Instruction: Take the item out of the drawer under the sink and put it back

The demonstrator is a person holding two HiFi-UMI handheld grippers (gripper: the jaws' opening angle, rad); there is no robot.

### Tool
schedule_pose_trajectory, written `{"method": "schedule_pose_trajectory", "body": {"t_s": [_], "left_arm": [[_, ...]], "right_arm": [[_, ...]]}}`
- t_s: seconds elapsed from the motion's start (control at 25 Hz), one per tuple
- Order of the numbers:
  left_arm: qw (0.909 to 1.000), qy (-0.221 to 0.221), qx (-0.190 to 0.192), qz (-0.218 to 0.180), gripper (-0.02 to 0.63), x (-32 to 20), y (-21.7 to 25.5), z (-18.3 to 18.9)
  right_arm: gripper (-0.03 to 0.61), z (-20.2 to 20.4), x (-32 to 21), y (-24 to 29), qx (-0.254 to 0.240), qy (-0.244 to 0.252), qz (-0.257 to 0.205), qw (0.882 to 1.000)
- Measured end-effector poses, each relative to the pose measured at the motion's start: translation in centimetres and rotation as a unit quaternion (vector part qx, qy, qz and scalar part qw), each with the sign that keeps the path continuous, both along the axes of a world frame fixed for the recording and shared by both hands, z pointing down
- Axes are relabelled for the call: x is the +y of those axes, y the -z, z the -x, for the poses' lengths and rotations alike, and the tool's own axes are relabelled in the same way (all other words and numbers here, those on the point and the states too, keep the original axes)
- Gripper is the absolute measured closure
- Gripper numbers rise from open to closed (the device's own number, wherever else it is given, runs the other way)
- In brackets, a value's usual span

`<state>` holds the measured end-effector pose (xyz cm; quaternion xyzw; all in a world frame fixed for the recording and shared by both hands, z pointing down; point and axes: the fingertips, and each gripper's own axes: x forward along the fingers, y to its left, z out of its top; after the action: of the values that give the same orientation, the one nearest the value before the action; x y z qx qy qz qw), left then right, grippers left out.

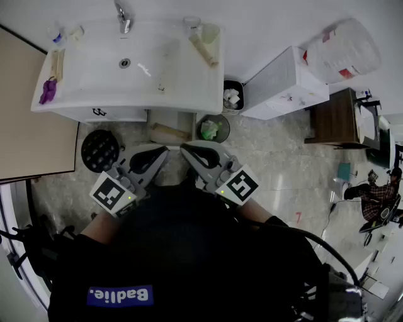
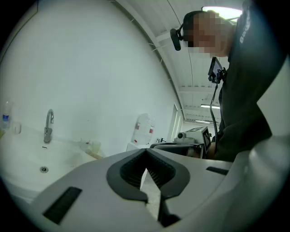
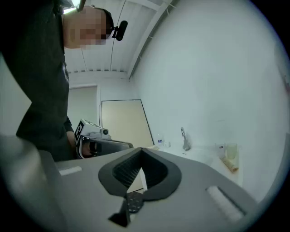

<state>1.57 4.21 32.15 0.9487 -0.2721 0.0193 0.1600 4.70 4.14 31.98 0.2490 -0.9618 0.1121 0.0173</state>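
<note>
The white sink (image 1: 157, 88) with its tap (image 1: 123, 17) stands ahead of me. Below its front edge shows the white drawer front (image 1: 119, 114) with a dark handle (image 1: 99, 112); it looks closed and nothing inside it is visible. My left gripper (image 1: 165, 149) and right gripper (image 1: 184, 148) are held side by side close to my body, tips nearly touching, short of the sink. Both are shut with nothing in them. The left gripper (image 2: 146, 150) looks up past the basin (image 2: 27, 158); the right gripper (image 3: 141, 150) sees the tap (image 3: 184, 138) in the distance.
On the floor under the sink lie a beige roll (image 1: 169, 133), a round bin with green waste (image 1: 213, 128), a square black bin (image 1: 233, 95) and a black round basket (image 1: 99, 149). A white cabinet (image 1: 283, 83) stands right, a beige door (image 1: 28, 113) left. A cup (image 1: 210, 31) sits on the sink.
</note>
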Motion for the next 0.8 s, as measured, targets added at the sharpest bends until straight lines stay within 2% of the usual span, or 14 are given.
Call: {"method": "schedule_pose_trajectory", "body": {"t_s": [0.8], "left_arm": [[0.9997,0.021,0.004,0.008,0.609,-0.6,-0.8,1.4]], "right_arm": [[0.577,1.0,-0.9,-1.4,0.002,0.005,0.017,1.000]]}}
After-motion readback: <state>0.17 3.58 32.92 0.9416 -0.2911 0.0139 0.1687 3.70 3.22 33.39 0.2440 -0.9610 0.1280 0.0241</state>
